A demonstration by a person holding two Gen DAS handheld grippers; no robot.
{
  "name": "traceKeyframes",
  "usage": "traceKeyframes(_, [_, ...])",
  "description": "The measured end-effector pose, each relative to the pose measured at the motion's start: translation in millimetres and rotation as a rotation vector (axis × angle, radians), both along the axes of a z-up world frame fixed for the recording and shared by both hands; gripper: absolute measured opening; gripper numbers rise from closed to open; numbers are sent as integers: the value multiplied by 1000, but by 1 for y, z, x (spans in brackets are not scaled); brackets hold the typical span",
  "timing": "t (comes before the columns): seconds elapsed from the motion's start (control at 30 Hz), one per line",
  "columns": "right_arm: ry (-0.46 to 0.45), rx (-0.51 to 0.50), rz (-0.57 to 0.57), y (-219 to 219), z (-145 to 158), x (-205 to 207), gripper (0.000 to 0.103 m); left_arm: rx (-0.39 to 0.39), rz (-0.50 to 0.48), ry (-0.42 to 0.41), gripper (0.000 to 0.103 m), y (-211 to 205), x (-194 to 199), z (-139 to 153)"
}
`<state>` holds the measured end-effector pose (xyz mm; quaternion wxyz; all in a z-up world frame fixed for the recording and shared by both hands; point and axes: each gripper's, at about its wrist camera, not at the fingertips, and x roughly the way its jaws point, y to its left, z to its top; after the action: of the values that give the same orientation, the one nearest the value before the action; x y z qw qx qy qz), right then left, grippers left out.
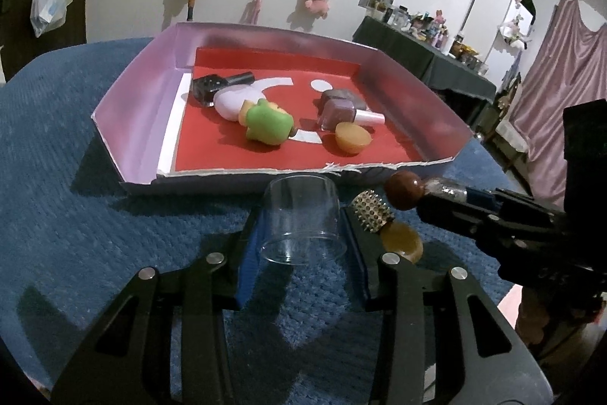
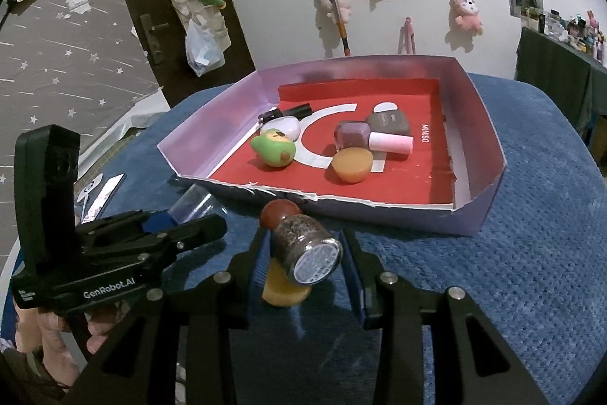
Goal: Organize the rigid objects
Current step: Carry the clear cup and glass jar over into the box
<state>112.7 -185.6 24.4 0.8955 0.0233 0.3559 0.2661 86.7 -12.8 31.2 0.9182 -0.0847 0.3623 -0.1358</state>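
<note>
- We hold the left gripper (image 1: 301, 234) closed on a clear plastic cup (image 1: 299, 217), its two pads pressed against the cup's sides; the cup lies on its side, just in front of the tray's torn near edge.
- Our right gripper (image 2: 303, 253) is clamped on a glittery bottle with a round brown cap (image 2: 305, 245) — the cap points toward the tray, the silver base toward the camera.
- Beneath that bottle an amber disc (image 2: 282, 291) rests on the blue cloth (image 2: 512, 272).
- In the left wrist view a studded gold cylinder (image 1: 371, 213) sits beside the left gripper's right finger; whether it touches the finger we cannot tell.
- The cardboard tray (image 2: 489, 139) — lilac walls, red floor — holds a green avocado toy (image 2: 273, 150), a purple nail polish bottle (image 2: 353, 135) lying on its side, an orange dome (image 2: 351, 165), a grey-brown case (image 2: 389, 122), a pale lilac oval (image 1: 231, 103) and a dark bottle (image 1: 212, 87).
</note>
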Motion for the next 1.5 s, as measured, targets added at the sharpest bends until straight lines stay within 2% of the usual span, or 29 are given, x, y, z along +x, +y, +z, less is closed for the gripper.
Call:
traceKeyframes(0.67, [11, 89, 39, -2, 16, 3, 39, -16, -6, -43, 38, 1, 4, 19])
traceKeyframes(1.0, [-14, 74, 45, 0, 28, 20, 39, 34, 5, -61, 38, 2, 21, 32])
traceKeyframes(1.2, [-14, 48, 39, 3, 29, 36, 39, 43, -10, -30, 38, 3, 38, 30])
traceKeyframes(1.37, [19, 25, 30, 5, 21, 53, 39, 82, -37, 10, 38, -2, 51, 22])
traceKeyframes(1.5, [54, 7, 20, 7, 13, 65, 39, 79, -56, 32, 37, -2, 57, 20])
